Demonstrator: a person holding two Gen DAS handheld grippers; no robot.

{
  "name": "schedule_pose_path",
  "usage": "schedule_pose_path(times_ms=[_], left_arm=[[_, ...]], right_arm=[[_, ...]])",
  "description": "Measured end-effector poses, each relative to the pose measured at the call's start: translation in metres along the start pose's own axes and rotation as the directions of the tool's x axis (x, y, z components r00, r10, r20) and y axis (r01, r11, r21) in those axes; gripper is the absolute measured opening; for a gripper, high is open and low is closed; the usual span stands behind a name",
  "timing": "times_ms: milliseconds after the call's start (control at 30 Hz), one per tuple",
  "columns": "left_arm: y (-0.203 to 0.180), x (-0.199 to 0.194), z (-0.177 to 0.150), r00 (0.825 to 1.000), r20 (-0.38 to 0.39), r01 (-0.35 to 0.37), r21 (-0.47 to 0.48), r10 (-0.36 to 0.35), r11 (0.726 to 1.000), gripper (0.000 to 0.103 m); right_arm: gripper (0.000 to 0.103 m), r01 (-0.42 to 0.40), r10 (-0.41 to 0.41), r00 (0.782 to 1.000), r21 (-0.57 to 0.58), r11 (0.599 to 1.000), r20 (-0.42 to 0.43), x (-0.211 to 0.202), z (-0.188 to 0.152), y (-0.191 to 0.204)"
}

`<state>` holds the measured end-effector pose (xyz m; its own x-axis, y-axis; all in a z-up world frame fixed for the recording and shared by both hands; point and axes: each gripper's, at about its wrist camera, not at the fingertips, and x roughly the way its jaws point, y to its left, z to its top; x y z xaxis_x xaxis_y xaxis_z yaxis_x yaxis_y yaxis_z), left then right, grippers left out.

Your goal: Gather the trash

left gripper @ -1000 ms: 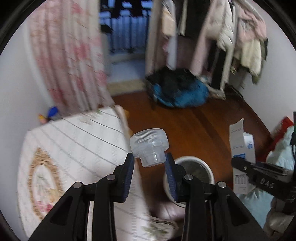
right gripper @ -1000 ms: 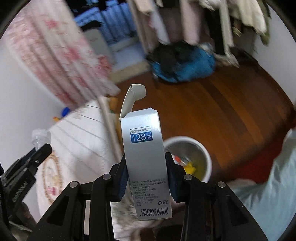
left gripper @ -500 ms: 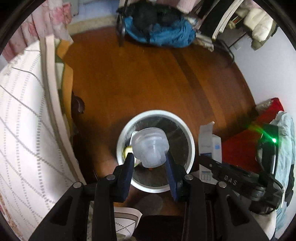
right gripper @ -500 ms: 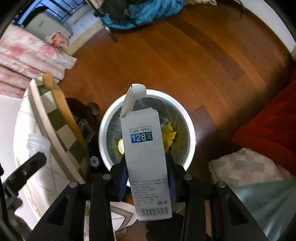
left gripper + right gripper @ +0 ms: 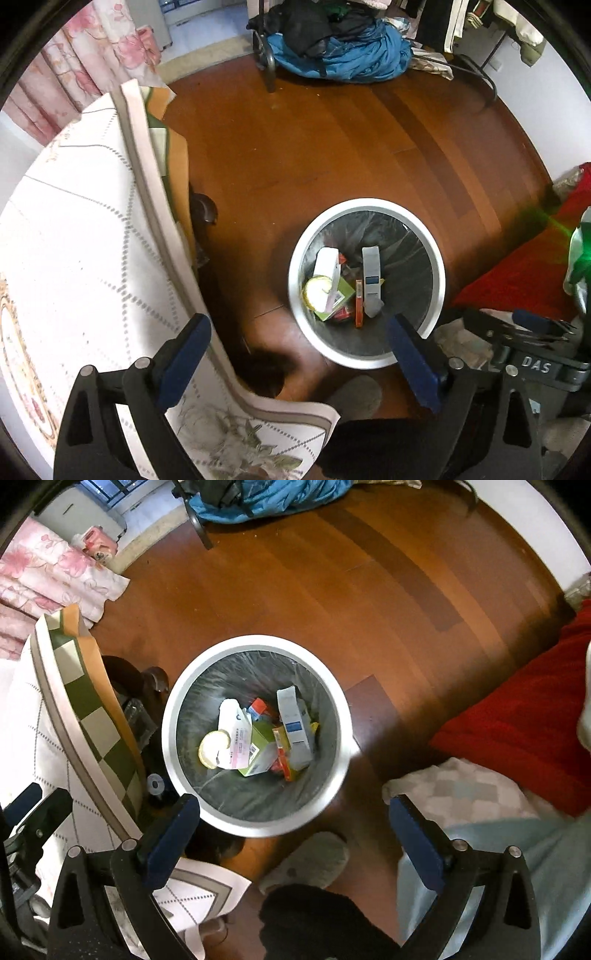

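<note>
A white round trash bin [image 5: 369,202] [image 5: 255,640] with a clear liner stands on the wooden floor below both grippers. Inside lie a grey-white carton [image 5: 371,280] [image 5: 293,723], a white box [image 5: 327,264], a green box [image 5: 260,746], a round yellowish lid [image 5: 212,747] and other wrappers. I cannot make out the clear plastic cap among them. My left gripper [image 5: 299,347] hangs open and empty over the bin's near-left rim. Just as wide open, my right gripper [image 5: 293,836] holds nothing above the bin's near edge.
A table under a white patterned cloth [image 5: 81,240] [image 5: 44,738] borders the bin on the left. A grey slipper [image 5: 354,391] [image 5: 306,856] lies near the bin. Red fabric [image 5: 517,716] is on the right, a blue bag [image 5: 343,55] at the far side.
Both grippers swung down over the bin and opened. The left let go of the clear plastic cap, the right let go of the grey-white carton, which now lies in the bin.
</note>
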<state>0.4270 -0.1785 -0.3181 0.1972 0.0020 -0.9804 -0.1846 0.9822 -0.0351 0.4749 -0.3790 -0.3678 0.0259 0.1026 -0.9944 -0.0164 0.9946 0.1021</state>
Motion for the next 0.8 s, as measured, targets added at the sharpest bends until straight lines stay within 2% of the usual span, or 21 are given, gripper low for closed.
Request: schedule_pose_path(times_ms=[233,433,633,800], left_arm=[[0.003,-0.043,-0.018,0.998,0.07,0.0,-0.001,0.0,1.0,0.097],[0.001,-0.098,-0.042,0.987,0.157,0.024,0.028,-0.029,0.999,0.097],[0.007,-0.157,-0.069,0.967,0.244,0.064,0.055,-0.076,0.996,0.097],[0.011,-0.208,-0.093,0.944,0.306,0.103,0.087,-0.125,0.991,0.097]], right_arm=[[0.103,-0.032,0.033,0.997,-0.005,0.999,0.063,-0.052,-0.034,0.002],[0.103,-0.079,0.083,0.985,-0.034,0.996,0.15,-0.115,-0.074,0.007],[0.103,-0.118,0.133,0.961,-0.076,0.99,0.245,-0.184,-0.116,0.012],[0.103,-0.146,0.178,0.931,-0.12,0.982,0.318,-0.242,-0.15,0.016]])
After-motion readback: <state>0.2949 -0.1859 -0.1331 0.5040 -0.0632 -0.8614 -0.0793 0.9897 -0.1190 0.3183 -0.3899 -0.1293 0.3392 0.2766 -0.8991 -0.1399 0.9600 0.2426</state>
